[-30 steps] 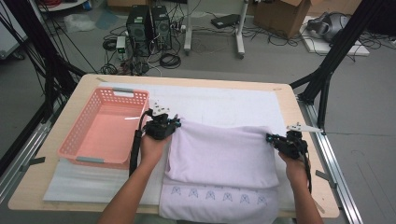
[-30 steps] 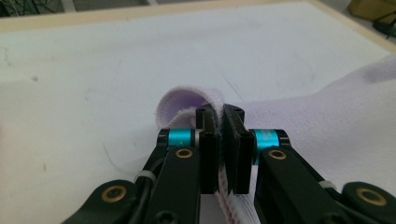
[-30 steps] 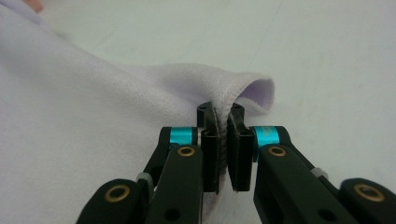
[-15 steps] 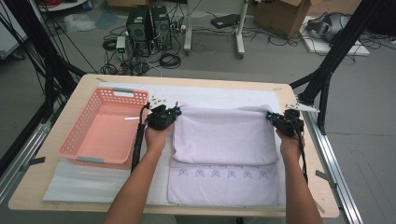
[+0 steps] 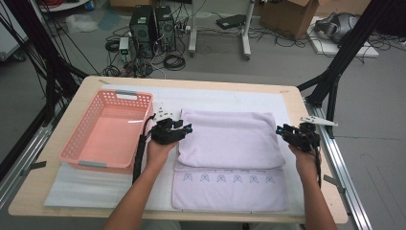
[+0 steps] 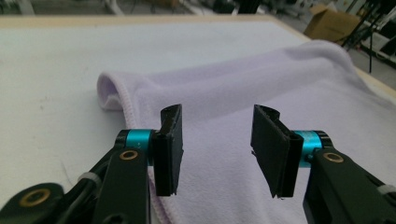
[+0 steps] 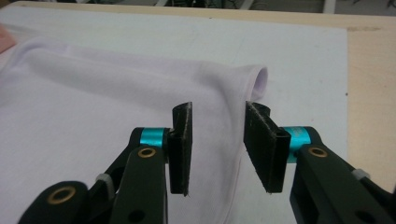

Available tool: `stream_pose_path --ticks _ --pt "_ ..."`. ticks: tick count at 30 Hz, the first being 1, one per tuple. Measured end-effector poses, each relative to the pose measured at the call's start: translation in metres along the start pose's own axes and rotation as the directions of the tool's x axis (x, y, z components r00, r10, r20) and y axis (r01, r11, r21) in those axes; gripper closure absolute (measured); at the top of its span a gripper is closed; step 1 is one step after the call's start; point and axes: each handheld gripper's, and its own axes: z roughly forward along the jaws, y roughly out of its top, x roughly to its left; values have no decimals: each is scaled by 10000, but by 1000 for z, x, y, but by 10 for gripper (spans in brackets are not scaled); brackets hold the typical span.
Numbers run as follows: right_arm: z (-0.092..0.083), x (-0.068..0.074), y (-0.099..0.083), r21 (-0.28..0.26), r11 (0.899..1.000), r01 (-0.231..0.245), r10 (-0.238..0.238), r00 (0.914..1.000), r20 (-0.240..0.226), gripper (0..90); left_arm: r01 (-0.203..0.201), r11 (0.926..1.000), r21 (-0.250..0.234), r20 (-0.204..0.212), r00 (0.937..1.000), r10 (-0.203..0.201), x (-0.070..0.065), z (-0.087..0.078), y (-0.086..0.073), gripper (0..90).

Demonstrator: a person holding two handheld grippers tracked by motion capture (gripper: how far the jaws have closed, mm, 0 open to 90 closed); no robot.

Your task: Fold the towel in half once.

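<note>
Lilac towel (image 5: 225, 139), folded over on the bench's white mat (image 5: 230, 98) beside a pink basket (image 5: 107, 132), its fold laid flat, hence left tongs (image 6: 217, 140) and right tongs (image 7: 217, 140), just opening, stand apart and grip nothing.

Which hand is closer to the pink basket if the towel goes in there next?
Probably the left. The left gripper sits open at the towel's edge, right beside the pink basket. The right gripper, also open, is at the towel's far side.
</note>
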Motion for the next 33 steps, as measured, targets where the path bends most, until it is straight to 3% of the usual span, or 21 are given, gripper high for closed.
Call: stream_pose_path --ticks 4,9,14,19,20,23,26,29,33 --pt "-21 4 -18 34 9999 101 -99 9994 -329 569 -6 9999 -116 172 9999 8 -8 -16 -9 540" --pt "-44 9 -47 166 9997 164 -157 9991 -391 569 -324 9994 -147 341 9989 328 -20 -39 -21 535" --pt "-63 13 -69 256 9996 131 -117 9983 -572 589 392 9992 101 253 9989 -395 -21 -63 -41 489" --pt "-76 19 -80 217 9997 108 -93 9976 -693 629 118 9991 402 319 9994 -131 -27 -83 -58 517" --pt "-78 21 -83 216 9998 55 -39 9974 -720 642 139 9985 521 493 9986 -165 -28 -86 -61 534" --pt "-81 26 -90 448 9984 335 -302 9969 -721 669 219 9971 726 716 9971 -271 -31 -90 -70 567" --pt "-83 31 -93 649 9964 541 -497 9964 -680 710 23 9929 1192 560 9984 -91 -34 -89 -73 571" --pt "-83 33 -95 879 9940 643 -560 9940 -942 822 73 9916 1291 700 9974 -165 -36 -88 -73 577" --pt "-75 39 -93 1092 9882 1077 -965 9900 -1027 790 -63 9799 1992 728 9973 -84 -38 -80 -72 593"
